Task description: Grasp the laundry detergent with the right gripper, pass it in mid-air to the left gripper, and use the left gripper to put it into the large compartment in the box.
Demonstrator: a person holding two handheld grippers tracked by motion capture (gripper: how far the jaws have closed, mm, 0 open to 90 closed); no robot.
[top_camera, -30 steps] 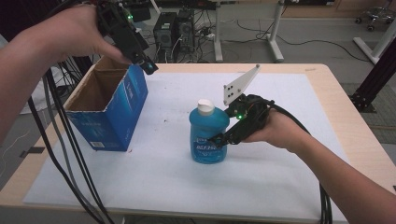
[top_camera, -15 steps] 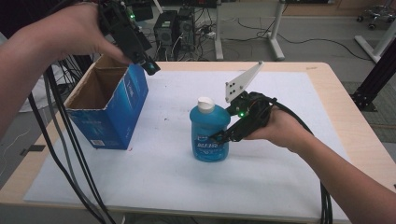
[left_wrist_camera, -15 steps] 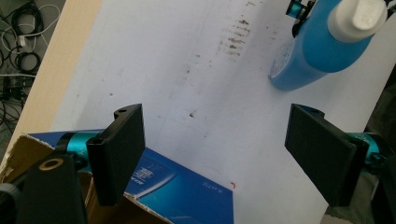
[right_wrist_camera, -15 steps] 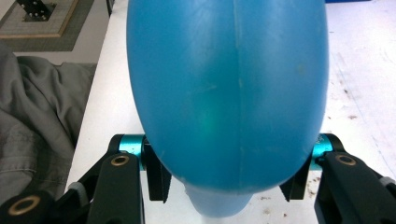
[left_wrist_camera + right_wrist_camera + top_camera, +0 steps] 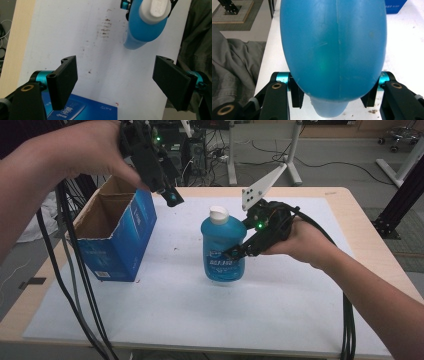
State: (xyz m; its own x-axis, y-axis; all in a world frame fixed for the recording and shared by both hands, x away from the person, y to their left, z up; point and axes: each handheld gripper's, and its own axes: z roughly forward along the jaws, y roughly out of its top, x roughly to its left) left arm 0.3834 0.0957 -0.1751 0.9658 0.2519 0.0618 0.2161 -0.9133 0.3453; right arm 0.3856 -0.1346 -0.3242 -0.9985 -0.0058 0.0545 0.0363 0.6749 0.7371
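This looks like a lab or test workshop rather than a home. A plain wooden tabletop (image 5: 350, 205) carries a white sheet (image 5: 300, 305). Behind the tabletop, on a grey carpeted floor (image 5: 340, 150), stand computer towers (image 5: 172, 140) with loose cables (image 5: 265, 147) trailing past white desk legs (image 5: 292, 150). Right of the tabletop rise a black metal stand (image 5: 400, 200) and an office chair base (image 5: 397, 132).
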